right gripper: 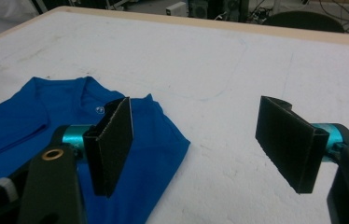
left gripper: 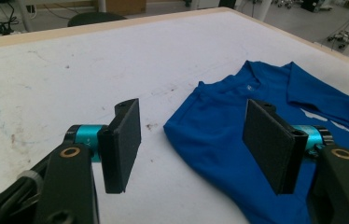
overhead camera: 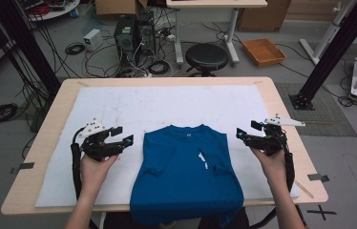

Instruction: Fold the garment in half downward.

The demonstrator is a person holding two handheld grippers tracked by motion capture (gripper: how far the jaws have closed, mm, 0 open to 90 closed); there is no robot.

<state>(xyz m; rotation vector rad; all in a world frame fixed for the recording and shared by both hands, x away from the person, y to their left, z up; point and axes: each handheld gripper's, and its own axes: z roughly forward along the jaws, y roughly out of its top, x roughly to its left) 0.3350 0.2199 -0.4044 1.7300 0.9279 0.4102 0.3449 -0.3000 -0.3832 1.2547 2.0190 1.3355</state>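
A blue short-sleeved cotton T-shirt [overhead camera: 186, 174] is lying in the middle of the pale wooden desk [overhead camera: 281, 102], on the white padded sheet [overhead camera: 133, 105] that is covering most of the desk top. Its collar is pointing toward twelve o'clock, both sleeves are lying folded inward over the chest, and its hem is hanging over the desk's near edge at six o'clock.

The left tongs [overhead camera: 123, 135] are hovering just beside the shirt's shoulder at nine o'clock, jaws standing wide apart and gripping nothing. In the left gripper view the left tongs [left gripper: 191, 140] are looking across bare sheet to the blue shoulder edge [left gripper: 182, 122], which is lying between the two black pads without touching either. The right tongs [overhead camera: 241, 132] are waiting at three o'clock, equally wide and empty; in the right gripper view the right tongs [right gripper: 196, 140] are framing the other shoulder corner [right gripper: 179, 142] in the same way.

Judging from this, the folding is sitting at a middle step: sleeves are already in, and both hands are lining up to take the shoulders. The next move is calling for each tool to be dipping to the sheet, sliding one pad under the cloth, closing on both layers together, then lifting evenly so the top is folding toward six o'clock without the tucked sleeves slipping loose.
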